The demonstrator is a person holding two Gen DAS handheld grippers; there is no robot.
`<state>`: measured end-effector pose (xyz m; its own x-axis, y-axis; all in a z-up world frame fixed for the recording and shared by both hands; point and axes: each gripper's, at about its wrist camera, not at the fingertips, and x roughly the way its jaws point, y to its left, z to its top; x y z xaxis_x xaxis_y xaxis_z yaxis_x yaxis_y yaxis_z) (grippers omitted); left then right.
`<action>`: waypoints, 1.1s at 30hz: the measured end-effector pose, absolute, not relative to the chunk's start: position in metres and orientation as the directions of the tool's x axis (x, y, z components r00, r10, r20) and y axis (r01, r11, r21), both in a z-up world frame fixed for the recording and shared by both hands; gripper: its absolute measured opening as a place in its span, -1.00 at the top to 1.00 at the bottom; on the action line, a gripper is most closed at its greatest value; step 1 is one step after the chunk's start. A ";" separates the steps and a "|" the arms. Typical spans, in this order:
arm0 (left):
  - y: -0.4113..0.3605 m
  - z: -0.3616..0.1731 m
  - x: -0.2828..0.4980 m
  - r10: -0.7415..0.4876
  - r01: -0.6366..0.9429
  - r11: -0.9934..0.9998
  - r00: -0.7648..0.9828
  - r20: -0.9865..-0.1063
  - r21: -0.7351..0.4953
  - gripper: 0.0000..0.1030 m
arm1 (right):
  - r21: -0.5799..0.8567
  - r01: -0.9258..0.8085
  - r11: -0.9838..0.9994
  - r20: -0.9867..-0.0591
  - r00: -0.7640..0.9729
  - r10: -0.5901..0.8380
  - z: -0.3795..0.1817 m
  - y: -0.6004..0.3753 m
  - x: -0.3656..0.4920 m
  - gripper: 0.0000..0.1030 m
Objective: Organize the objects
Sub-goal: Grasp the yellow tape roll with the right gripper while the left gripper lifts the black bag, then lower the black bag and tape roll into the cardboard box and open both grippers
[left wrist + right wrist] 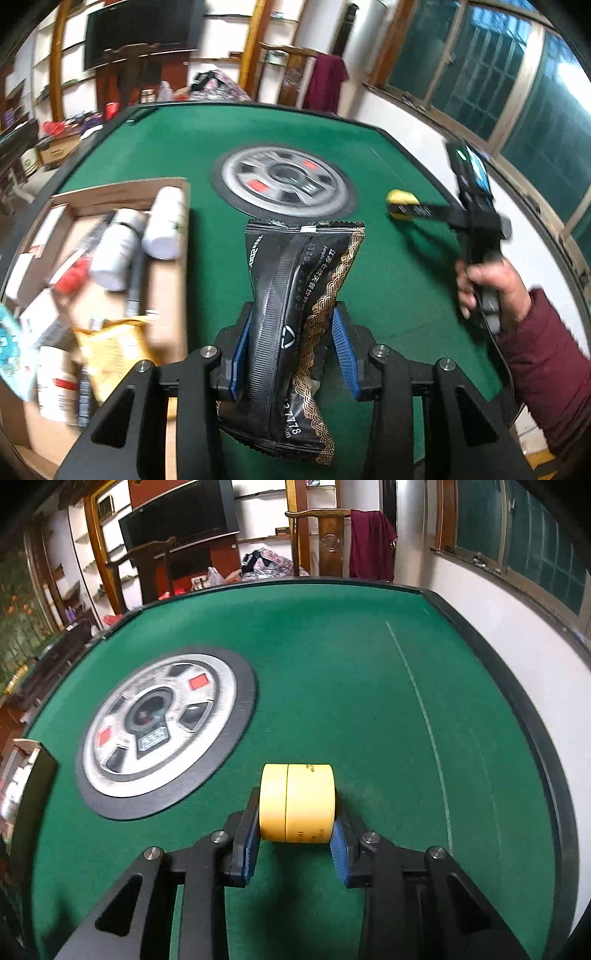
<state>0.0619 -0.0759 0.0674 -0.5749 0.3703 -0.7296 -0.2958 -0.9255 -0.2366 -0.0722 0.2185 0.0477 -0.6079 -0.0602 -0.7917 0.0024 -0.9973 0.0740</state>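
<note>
My left hand-held gripper (291, 354) pinches a black packet (295, 314) across its lower middle, blue pads pressing both sides, top end sticking up over the green worktop (388, 288), just right of the box (168, 280). Packet reads as light, soft, crinkly foil; it twists and caves at the pinch, so it may slip or flop. Best hold is mid-body, not the crimped ends. Looks: glossy black, gold wave border, ribbed strip, white print, serrated seals.

My right hand-held gripper (295, 830) is closed on a yellow tape roll (297, 801), pads on its flat faces, roll low over the worktop; whether it touches I can't tell. Roll looks stiff, light, smooth-sided; flat faces give a sure hold. Plain yellow, seam round the middle, small dark print.

Box already holds white bottles (147, 232) and other bits, blurred.
</note>
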 end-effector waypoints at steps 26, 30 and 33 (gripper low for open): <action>-0.236 0.050 -0.070 0.070 0.054 -0.991 -0.586 -0.808 -0.125 0.23 | 0.261 0.483 -0.836 -0.783 -0.401 -0.476 0.091 -0.049 -0.024 0.30; -0.236 0.046 -0.066 0.059 0.046 -0.993 -0.584 -0.810 -0.105 0.21 | 0.228 0.512 -0.828 -0.812 -0.370 -0.452 0.076 -0.078 -0.022 0.30; -0.237 0.045 -0.061 0.063 0.039 -0.994 -0.584 -0.809 -0.105 0.20 | 0.206 0.523 -0.827 -0.829 -0.356 -0.432 0.065 -0.090 -0.022 0.30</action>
<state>-0.0613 -0.2371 0.0452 -0.5843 0.0627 -0.8091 0.0390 -0.9937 -0.1052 -0.0216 -0.0899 0.0651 -0.3558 -0.4316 -0.8289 0.5226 -0.8272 0.2064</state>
